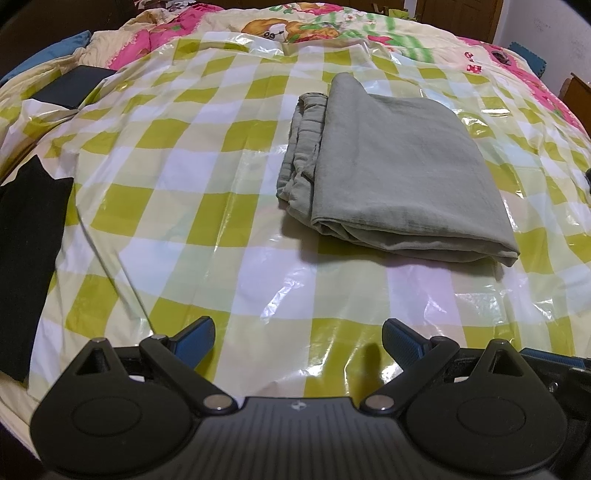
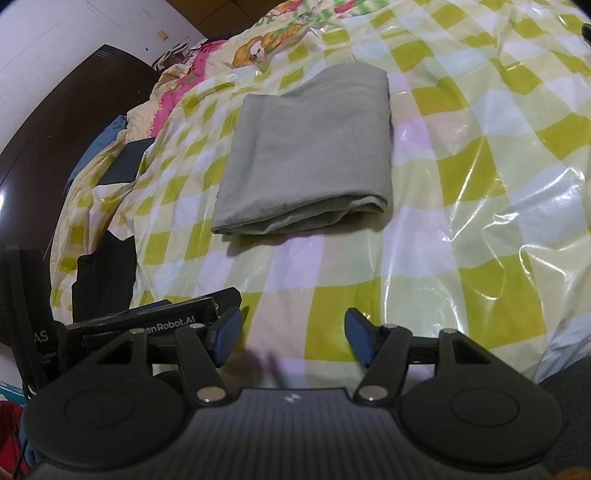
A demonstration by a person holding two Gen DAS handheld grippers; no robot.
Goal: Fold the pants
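Note:
Grey-green pants (image 1: 391, 162) lie folded into a thick rectangle on the green-and-white checked plastic sheet (image 1: 192, 206), with the gathered waistband showing at the bundle's left edge. The right wrist view shows the same folded pants (image 2: 314, 147) ahead of the fingers. My left gripper (image 1: 298, 334) hovers over the sheet short of the bundle, open, with nothing between its blue pads. My right gripper (image 2: 292, 334) is also open and empty, well back from the pants. The left gripper's body (image 2: 177, 314) appears at the left of the right wrist view.
A black garment (image 1: 29, 258) lies at the sheet's left edge. A dark flat box (image 1: 70, 86) sits at the far left. A floral bedspread (image 1: 295, 26) lies beyond the sheet. A dark wooden headboard (image 2: 62, 122) and white wall stand to the left in the right wrist view.

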